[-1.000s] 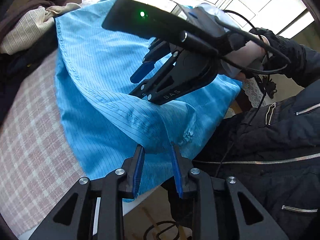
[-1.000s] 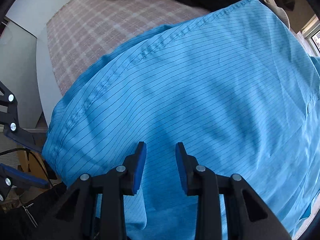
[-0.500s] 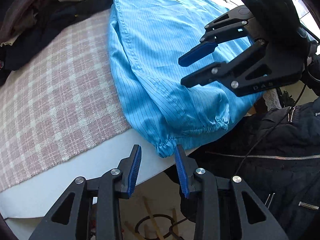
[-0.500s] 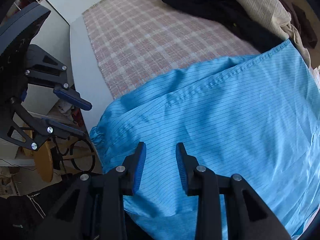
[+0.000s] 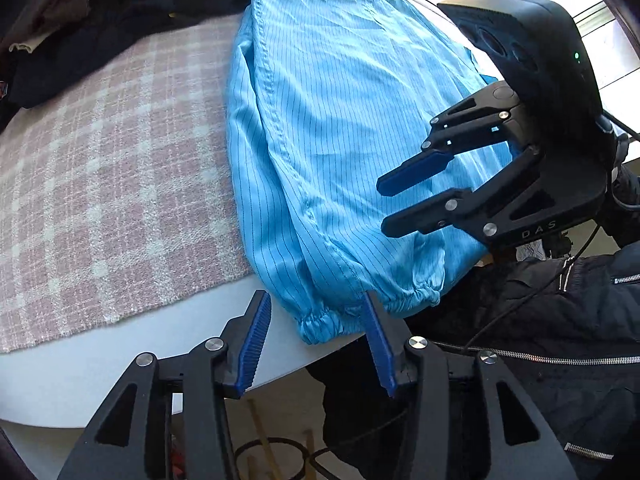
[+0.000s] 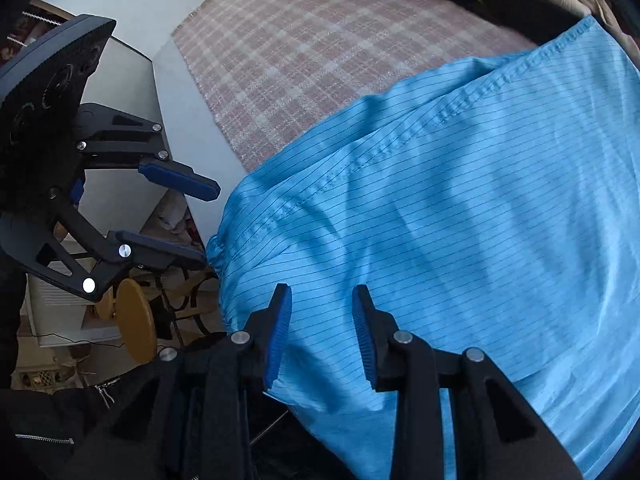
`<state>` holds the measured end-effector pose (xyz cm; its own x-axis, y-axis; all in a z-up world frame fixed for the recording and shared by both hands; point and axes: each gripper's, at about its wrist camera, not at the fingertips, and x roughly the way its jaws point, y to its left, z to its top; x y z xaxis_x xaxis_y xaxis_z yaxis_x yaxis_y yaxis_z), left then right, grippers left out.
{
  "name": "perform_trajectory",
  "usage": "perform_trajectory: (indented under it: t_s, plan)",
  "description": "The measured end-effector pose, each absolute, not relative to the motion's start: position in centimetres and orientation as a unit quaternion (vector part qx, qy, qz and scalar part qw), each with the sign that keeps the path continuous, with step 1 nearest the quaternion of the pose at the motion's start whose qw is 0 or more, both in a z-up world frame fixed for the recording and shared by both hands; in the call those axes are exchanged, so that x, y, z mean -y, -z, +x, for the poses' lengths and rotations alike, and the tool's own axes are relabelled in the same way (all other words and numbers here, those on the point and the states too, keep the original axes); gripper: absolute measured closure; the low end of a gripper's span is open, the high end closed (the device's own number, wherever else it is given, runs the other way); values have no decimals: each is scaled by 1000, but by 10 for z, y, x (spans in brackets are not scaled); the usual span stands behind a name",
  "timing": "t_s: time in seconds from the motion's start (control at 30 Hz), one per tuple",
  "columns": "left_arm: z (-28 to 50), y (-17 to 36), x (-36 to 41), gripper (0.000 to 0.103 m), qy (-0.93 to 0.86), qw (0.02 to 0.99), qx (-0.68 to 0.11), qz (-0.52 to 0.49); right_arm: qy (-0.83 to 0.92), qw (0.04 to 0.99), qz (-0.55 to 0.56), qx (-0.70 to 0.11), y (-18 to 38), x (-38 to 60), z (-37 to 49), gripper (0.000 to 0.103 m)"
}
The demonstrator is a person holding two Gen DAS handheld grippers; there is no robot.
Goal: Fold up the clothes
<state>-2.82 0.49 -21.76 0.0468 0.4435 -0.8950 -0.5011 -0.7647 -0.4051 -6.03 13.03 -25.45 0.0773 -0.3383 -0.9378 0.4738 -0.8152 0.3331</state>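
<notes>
Left gripper (image 5: 316,344) spread wider, cuff (image 5: 320,320) freed at table edge (image 5: 180,336); right gripper (image 6: 322,332) spread.

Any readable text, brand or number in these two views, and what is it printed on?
"D A S" – on the black body of the right tongs, seen from the left wrist view.
Nothing else is readable; the blue garment and the checked cloth show no print.

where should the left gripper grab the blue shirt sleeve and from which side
Probably the gathered elastic cuff of the blue shirt sleeve. It overhangs the white table edge, bunched and free, right between the open left gripper fingers. Come straight in from the table's near edge.
</notes>
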Motion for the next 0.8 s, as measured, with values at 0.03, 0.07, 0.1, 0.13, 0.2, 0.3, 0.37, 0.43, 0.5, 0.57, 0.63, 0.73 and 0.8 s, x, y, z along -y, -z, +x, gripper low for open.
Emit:
perform_trajectory:
  t_s: [0.03,0.07,0.1,0.13,0.2,0.3,0.37,0.43,0.5,0.57,0.63,0.73,0.8]
  plan:
    - [-31,220,-5,56,-686,343,-16,-641,678,297,671,-44,260,-138,-77,72]
    - [-35,222,-5,56,-682,344,-7,-645,677,301,671,-27,259,-160,-82,71]
    - [-38,225,-5,56,-678,345,1,-649,676,305,671,-10,257,-180,-86,70]
    - [-41,226,-6,54,-674,344,9,-653,672,306,674,6,253,-185,-88,69]
    - [-46,230,-8,54,-668,344,20,-659,666,307,679,35,244,-196,-92,69]
    - [-61,229,-20,54,-666,344,28,-661,702,281,653,30,218,-231,-94,69]
    - [-64,230,-24,53,-668,340,27,-661,713,255,651,42,210,-257,-101,69]
    - [-63,231,-27,56,-671,335,22,-661,718,240,651,59,208,-277,-109,69]
    - [-61,233,-29,64,-674,330,17,-661,717,229,655,71,210,-288,-118,69]
    - [-60,234,-31,90,-677,325,11,-660,711,231,657,94,204,-305,-130,69]
    - [-59,235,-34,95,-680,319,6,-660,725,211,647,101,199,-323,-155,69]
    - [-56,237,-36,99,-686,309,1,-659,760,166,623,86,175,-371,-196,69]
    - [-49,236,-35,99,-694,292,8,-658,782,129,606,74,161,-406,-232,64]
